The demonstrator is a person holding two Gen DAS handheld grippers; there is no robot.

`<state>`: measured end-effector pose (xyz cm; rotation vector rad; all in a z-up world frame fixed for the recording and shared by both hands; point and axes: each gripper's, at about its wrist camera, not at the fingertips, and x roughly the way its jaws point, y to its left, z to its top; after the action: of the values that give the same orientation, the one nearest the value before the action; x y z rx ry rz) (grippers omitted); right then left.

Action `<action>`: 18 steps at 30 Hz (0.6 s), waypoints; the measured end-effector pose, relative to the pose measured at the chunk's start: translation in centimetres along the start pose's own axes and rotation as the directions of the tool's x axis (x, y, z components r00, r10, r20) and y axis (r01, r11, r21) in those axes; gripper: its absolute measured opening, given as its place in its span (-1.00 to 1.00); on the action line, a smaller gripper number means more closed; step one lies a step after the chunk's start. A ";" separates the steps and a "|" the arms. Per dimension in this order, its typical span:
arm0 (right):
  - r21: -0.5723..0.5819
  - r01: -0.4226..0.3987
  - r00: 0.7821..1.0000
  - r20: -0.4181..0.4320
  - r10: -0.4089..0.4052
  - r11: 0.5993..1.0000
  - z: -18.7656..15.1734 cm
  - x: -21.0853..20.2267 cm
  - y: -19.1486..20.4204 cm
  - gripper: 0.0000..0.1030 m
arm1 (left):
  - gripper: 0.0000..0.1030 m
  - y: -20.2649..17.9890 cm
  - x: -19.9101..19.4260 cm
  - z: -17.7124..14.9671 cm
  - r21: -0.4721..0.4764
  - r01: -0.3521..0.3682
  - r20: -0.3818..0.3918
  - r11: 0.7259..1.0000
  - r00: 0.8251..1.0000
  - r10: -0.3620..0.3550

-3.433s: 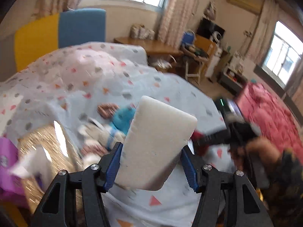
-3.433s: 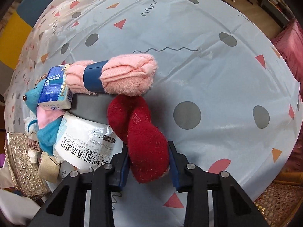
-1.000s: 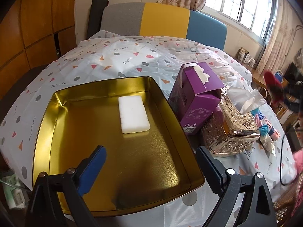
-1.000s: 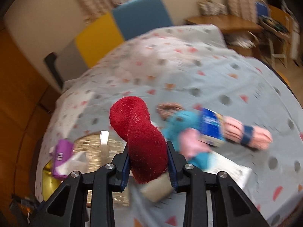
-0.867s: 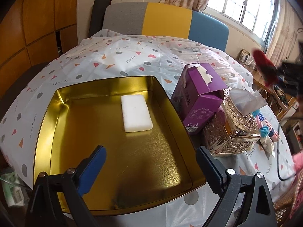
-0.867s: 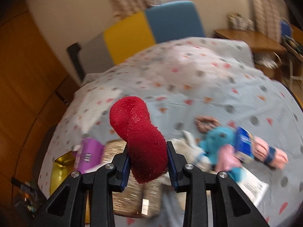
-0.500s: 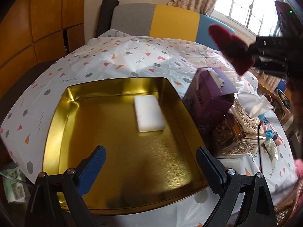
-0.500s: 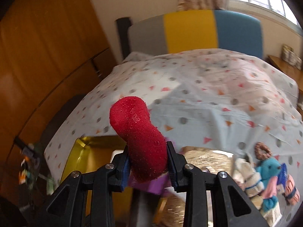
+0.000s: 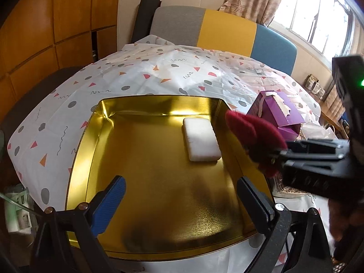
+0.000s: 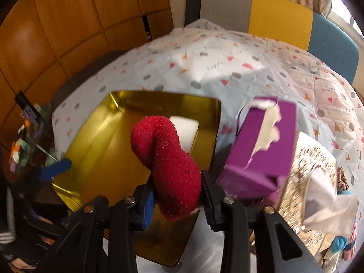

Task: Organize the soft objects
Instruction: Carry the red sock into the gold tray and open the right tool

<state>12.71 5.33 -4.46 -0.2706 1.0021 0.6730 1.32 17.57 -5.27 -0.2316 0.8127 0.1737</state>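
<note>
A: Right tongs (image 10: 176, 201) pinching the red sock (image 10: 168, 166), jaws just starting to part, sock between the pads. Where's it sit?

B: Over the gold tray (image 9: 91, 136), near its 3 o'clock rim in the left-wrist view. Not down yet; it hangs above the tray floor.

A: Left tongs (image 9: 182, 202)?

B: Spread wide, nothing in them, low over the tray's 6 o'clock edge. White sponge (image 9: 201, 139) already lies flat inside, toward 1 o'clock.

A: How should the drop go?

B: Probably carry the sock further in, past the rim, toward the bare floor at 9 o'clock of the sponge, then let go low so it doesn't catch on the wall. The purple box (image 10: 264, 145) stands just beside that rim on the desk (image 9: 159, 72); swing wide of it.

A: Risk?

B: Letting go now could leave it draped over the edge.
</note>
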 end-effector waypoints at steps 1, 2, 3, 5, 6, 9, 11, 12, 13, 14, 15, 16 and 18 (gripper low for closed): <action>0.004 0.008 1.000 -0.007 -0.008 1.000 -0.3 0.3 0.0 -0.29 | 0.91 0.0 0.0 0.0 -0.001 -0.003 0.001 1.000 1.000 0.003; 0.011 0.009 1.000 -0.014 -0.009 1.000 -0.5 0.6 -0.1 -0.27 | 0.91 0.0 0.0 0.0 0.000 -0.005 0.002 1.000 1.000 0.005; 0.018 0.008 1.000 -0.017 -0.008 1.000 -0.7 0.7 -0.1 -0.23 | 0.91 0.0 0.0 -0.1 -0.001 -0.007 0.001 1.000 1.000 0.007; 0.031 0.010 1.000 -0.016 -0.009 0.999 -1.1 0.8 -0.2 -0.18 | 0.91 0.0 -0.1 -0.1 -0.001 -0.012 0.005 1.000 1.000 0.012; 0.038 0.009 1.000 -0.015 -0.009 0.999 -1.3 0.8 -0.3 -0.15 | 0.91 0.0 -0.1 -0.1 -0.001 -0.015 0.005 1.000 1.000 0.015; 0.056 0.008 1.000 -0.003 -0.008 0.998 -1.7 0.5 -0.5 -0.05 | 0.91 0.1 -0.2 -0.2 -0.004 -0.027 0.011 1.000 1.000 0.027; 0.060 0.012 1.000 0.007 -0.013 0.998 -1.9 0.3 -0.5 0.09 | 0.91 0.1 -0.2 -0.3 -0.005 -0.025 0.011 1.000 1.000 0.025; 0.063 0.014 1.000 0.012 -0.015 0.998 -2.0 0.1 -0.6 0.11 | 0.91 0.1 -0.3 -0.3 -0.003 -0.028 0.010 1.000 1.000 0.028; 0.068 0.016 1.000 0.018 -0.018 0.998 -2.2 0.0 -0.6 0.11 | 0.91 0.0 -0.3 -0.3 -0.001 -0.031 0.012 1.000 0.999 0.031; 0.070 0.018 1.000 0.023 -0.020 0.997 -2.3 -0.2 -0.6 0.11 | 0.91 0.0 -0.4 -0.3 0.000 -0.030 0.014 1.000 0.999 0.030; 0.072 0.021 0.999 0.029 -0.023 0.997 -2.4 -0.4 -0.6 0.11 | 0.91 -0.1 -0.4 -0.3 0.002 -0.027 0.013 1.000 1.000 0.027; 0.071 0.019 0.999 0.038 -0.021 0.997 -2.5 -0.6 -0.6 0.11 | 0.91 -0.1 -0.4 -0.3 0.003 -0.027 0.012 1.000 1.000 0.027; 0.073 0.031 0.998 0.053 -0.035 0.997 -2.7 -1.1 -0.6 0.11 | 0.91 -0.3 -0.4 -0.4 0.009 -0.024 0.010 1.000 1.000 0.024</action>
<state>10.85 3.04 -5.04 -0.2044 0.9659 0.6097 0.82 17.13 -5.19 -0.2128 0.8064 0.1936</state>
